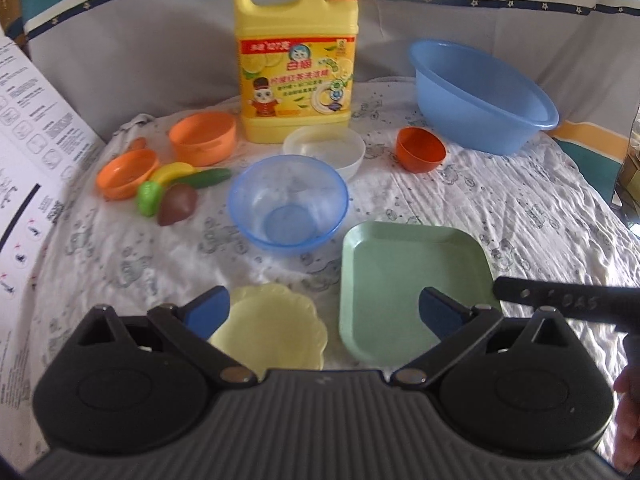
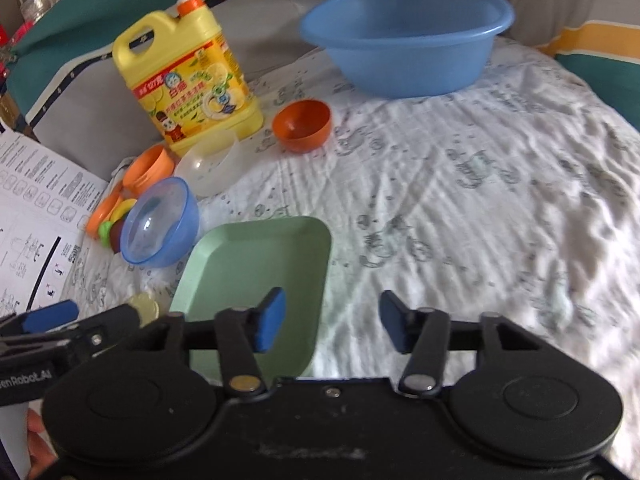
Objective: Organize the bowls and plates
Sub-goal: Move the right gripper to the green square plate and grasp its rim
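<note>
A green square plate (image 1: 412,284) (image 2: 256,272) lies on the cloth near me. A pale yellow scalloped dish (image 1: 272,328) lies left of it. Behind stand a clear blue bowl (image 1: 287,204) (image 2: 160,228), a white bowl (image 1: 326,150) (image 2: 208,164), a small dark orange bowl (image 1: 420,154) (image 2: 302,124), and two orange bowls (image 1: 202,136) (image 1: 126,172). My left gripper (image 1: 324,312) is open and empty, its fingers above the yellow dish and the green plate. My right gripper (image 2: 332,320) is open and empty over the green plate's right edge.
A big blue basin (image 1: 480,92) (image 2: 404,36) stands at the back right. A yellow detergent jug (image 1: 296,60) (image 2: 188,80) stands at the back. Toy fruit (image 1: 176,196) lies at the left beside a printed sheet (image 1: 36,152).
</note>
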Demonstrator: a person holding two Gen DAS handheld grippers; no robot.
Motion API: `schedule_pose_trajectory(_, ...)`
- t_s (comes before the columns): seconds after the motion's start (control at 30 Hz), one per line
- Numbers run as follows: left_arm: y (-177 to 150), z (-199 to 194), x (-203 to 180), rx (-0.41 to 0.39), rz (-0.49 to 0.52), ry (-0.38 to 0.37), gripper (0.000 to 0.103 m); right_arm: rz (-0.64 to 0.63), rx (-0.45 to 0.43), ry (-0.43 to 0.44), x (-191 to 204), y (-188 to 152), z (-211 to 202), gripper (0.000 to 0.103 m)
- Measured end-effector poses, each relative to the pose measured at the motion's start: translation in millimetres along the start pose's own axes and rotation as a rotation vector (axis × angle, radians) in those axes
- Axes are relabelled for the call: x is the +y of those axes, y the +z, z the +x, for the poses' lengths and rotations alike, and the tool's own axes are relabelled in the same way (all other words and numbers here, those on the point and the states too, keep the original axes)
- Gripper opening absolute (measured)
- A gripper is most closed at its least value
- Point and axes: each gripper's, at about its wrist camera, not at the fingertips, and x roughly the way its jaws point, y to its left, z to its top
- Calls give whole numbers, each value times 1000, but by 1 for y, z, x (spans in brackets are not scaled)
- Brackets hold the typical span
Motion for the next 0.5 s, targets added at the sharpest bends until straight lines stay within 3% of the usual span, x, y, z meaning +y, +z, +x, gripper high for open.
schedule_pose_trajectory(0.2,7,23,-8,25,21,-7,99,-15,35,-3,7,0,27,21)
schedule_pose_trajectory(0.27,8,32,-11,40,26,-15,95,-40,31,-6,7,-1,29,8)
schedule_pose_trajectory(0.5,9,52,-27,75,47,-53,81,-37,13,-19,-9,1,22,6)
